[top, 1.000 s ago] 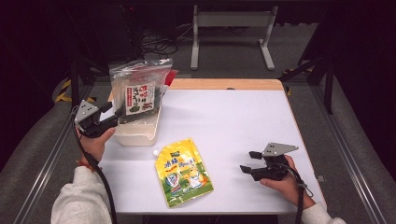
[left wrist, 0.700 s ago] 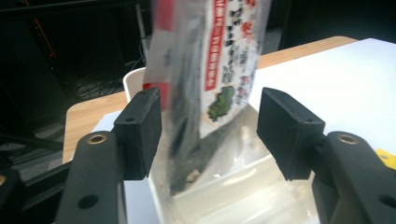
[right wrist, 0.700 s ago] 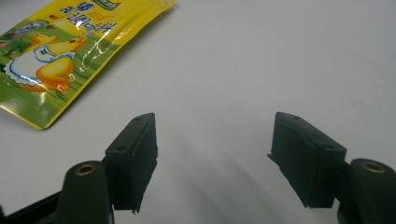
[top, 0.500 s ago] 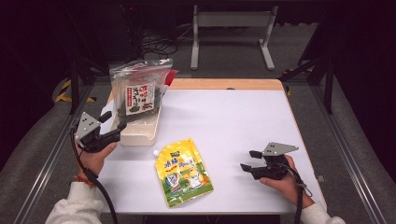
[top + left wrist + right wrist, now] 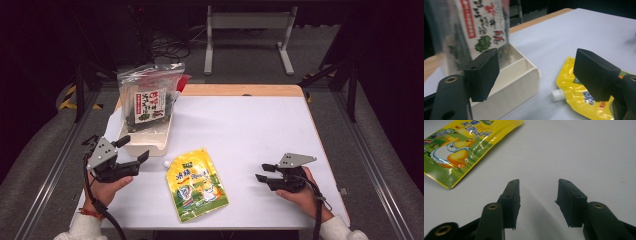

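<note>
On the white table (image 5: 250, 130) we count one cream tray (image 5: 148, 141), one clear bag (image 5: 148, 100), one yellow pouch (image 5: 196, 184) and two grippers. The tray is a rectangular plastic box with a divider inside, near the table's left edge; the bag, crinkled film with a red-and-white label over dark green contents, stands upright in it. The pouch, glossy and flat with a small white cap (image 5: 557, 95) pointing toward the tray, lies just in front of the tray, between the two hands, nothing resting on it. Our left gripper (image 5: 131, 149) sits just beside the tray's near corner, jaws having just been opening, now wide apart with nothing between them. Our right gripper (image 5: 265, 172) rests on bare table well right of the pouch; its jaws have just been closing, yet a clear gap remains and they grip nothing. Beyond the table stands one metal frame (image 5: 247, 30) on the dark floor.
</note>
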Demonstrator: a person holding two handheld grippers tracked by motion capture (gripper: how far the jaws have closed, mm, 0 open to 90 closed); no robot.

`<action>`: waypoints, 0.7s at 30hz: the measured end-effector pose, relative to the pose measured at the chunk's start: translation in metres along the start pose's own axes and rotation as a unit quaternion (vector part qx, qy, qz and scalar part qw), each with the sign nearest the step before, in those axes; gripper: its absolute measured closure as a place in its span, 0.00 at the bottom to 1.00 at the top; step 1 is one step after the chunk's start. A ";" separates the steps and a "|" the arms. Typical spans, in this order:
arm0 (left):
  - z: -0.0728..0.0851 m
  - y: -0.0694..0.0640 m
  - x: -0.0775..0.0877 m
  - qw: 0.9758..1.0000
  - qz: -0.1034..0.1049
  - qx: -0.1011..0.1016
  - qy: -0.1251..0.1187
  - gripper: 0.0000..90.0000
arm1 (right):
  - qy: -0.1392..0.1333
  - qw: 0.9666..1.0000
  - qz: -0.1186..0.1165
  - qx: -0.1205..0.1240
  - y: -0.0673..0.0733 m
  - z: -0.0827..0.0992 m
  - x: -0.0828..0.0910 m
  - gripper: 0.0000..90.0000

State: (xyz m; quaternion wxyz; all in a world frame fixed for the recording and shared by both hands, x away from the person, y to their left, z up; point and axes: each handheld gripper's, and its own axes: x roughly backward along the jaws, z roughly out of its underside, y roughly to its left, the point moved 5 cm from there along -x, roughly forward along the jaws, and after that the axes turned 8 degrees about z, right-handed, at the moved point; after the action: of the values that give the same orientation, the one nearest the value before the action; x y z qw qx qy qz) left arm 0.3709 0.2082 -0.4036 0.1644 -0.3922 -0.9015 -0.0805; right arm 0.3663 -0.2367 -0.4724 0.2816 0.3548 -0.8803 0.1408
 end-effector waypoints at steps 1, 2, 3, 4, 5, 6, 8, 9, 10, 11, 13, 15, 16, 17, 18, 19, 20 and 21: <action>0.002 -0.004 -0.001 1.000 0.008 -0.005 0.006 0.24 | 0.001 1.000 -0.005 -0.001 0.001 0.000 0.000 0.62; 0.003 -0.008 -0.002 1.000 0.012 -0.005 0.010 0.24 | 0.002 1.000 -0.004 0.003 0.002 0.000 -0.001 0.66; 0.005 -0.010 -0.002 1.000 0.015 -0.006 0.015 0.24 | 0.003 1.000 -0.007 0.007 0.003 0.000 -0.001 0.68; 0.007 -0.013 -0.003 1.000 0.022 -0.003 0.019 0.24 | 0.004 1.000 -0.011 0.008 0.005 -0.001 -0.002 0.70; 0.007 -0.013 -0.003 1.000 0.022 -0.003 0.019 0.23 | 0.004 1.000 -0.011 0.008 0.005 -0.001 -0.002 0.70; 0.009 -0.015 -0.003 0.999 0.027 -0.002 0.022 0.23 | 0.004 1.000 -0.013 0.015 0.008 -0.002 -0.003 0.72; 0.016 -0.020 -0.006 0.999 0.040 0.005 0.034 0.23 | 0.005 1.000 -0.016 0.017 0.009 -0.003 -0.003 0.72; 0.020 -0.022 -0.007 0.998 0.044 0.005 0.043 0.22 | 0.004 1.000 -0.017 0.019 0.011 -0.003 -0.004 0.71; 0.025 -0.025 -0.010 0.997 0.052 0.007 0.053 0.22 | 0.004 1.000 -0.018 0.021 0.012 -0.004 -0.004 0.71; 0.030 -0.027 -0.012 0.996 0.063 0.014 0.062 0.22 | 0.006 1.000 -0.017 0.023 0.014 -0.005 -0.005 0.71; 0.039 -0.030 -0.017 0.992 0.086 0.028 0.083 0.22 | 0.007 0.999 -0.021 0.027 0.017 -0.005 -0.006 0.73; 0.048 -0.033 -0.022 0.989 0.105 0.047 0.097 0.22 | 0.007 0.999 -0.026 0.032 0.021 -0.007 -0.007 0.79; 0.052 -0.033 -0.025 0.986 0.114 0.058 0.107 0.22 | 0.005 0.999 -0.031 0.037 0.024 -0.008 -0.007 0.81; 0.055 -0.034 -0.027 0.984 0.117 0.061 0.116 0.22 | 0.002 0.999 -0.035 0.040 0.027 -0.010 -0.007 0.84; 0.059 -0.035 -0.030 0.983 0.117 0.065 0.126 0.22 | 0.000 0.998 -0.040 0.043 0.030 -0.011 -0.008 0.87; 0.062 -0.036 -0.033 0.981 0.124 0.075 0.131 0.22 | -0.002 0.998 -0.047 0.048 0.033 -0.013 -0.008 0.89; 0.065 -0.037 -0.035 0.979 0.131 0.080 0.135 0.22 | -0.005 0.997 -0.052 0.053 0.038 -0.014 -0.008 0.92; 0.066 -0.038 -0.037 0.978 0.131 0.085 0.140 0.22 | -0.006 0.997 -0.057 0.056 0.041 -0.015 -0.008 0.94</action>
State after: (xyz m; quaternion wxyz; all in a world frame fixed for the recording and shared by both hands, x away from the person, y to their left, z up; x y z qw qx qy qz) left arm 0.3508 0.1754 -0.4790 0.3309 -0.4765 -0.8138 -0.0350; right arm 0.3488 -0.1964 -0.4671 0.2634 0.4203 -0.8511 0.1719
